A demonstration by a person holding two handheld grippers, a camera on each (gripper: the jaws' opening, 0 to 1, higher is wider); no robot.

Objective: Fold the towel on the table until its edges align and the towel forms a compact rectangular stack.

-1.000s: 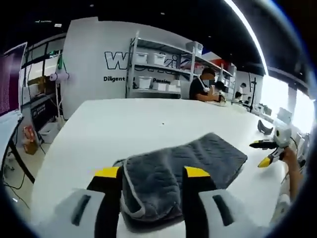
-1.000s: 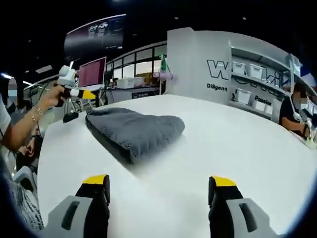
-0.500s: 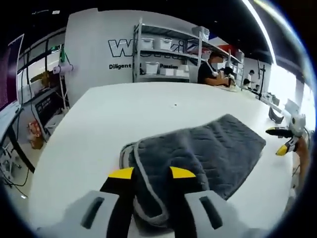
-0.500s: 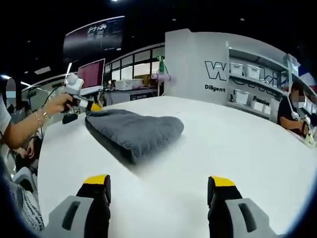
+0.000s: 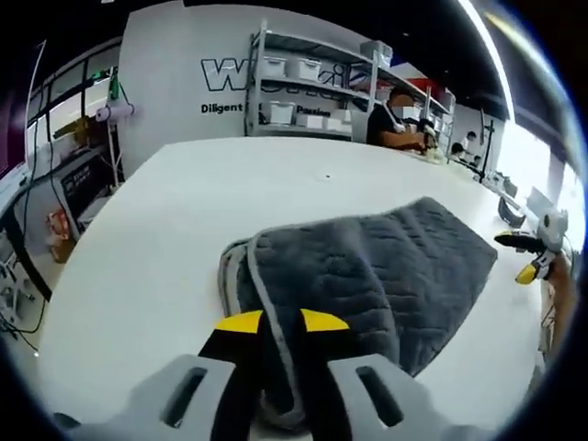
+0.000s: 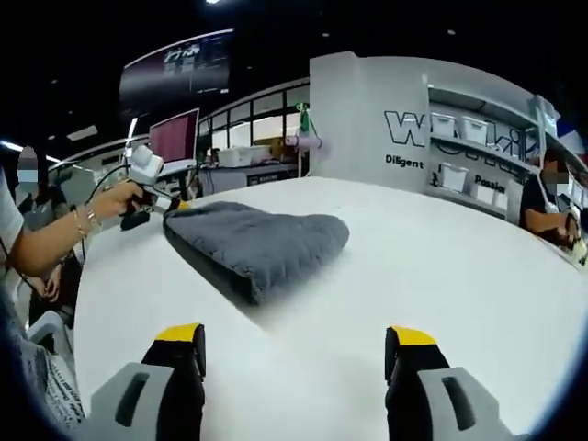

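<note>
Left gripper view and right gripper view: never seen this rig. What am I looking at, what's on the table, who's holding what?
No robot arm here. A person carries a two-jaw gripper in each hand, and a fisheye camera on each looks forward along its own yellow-tipped jaws.

In the left gripper view, the left gripper has its jaws closed on the near edge of a folded grey towel lying on the white table. At the far right of that view is the right gripper, jaws apart, clear of the towel.

The right gripper view looks across the table from the other side: its jaws stand wide open over bare tabletop, holding nothing. Beyond lies the towel, with the person's hand holding the left gripper at the towel's far edge.
</note>
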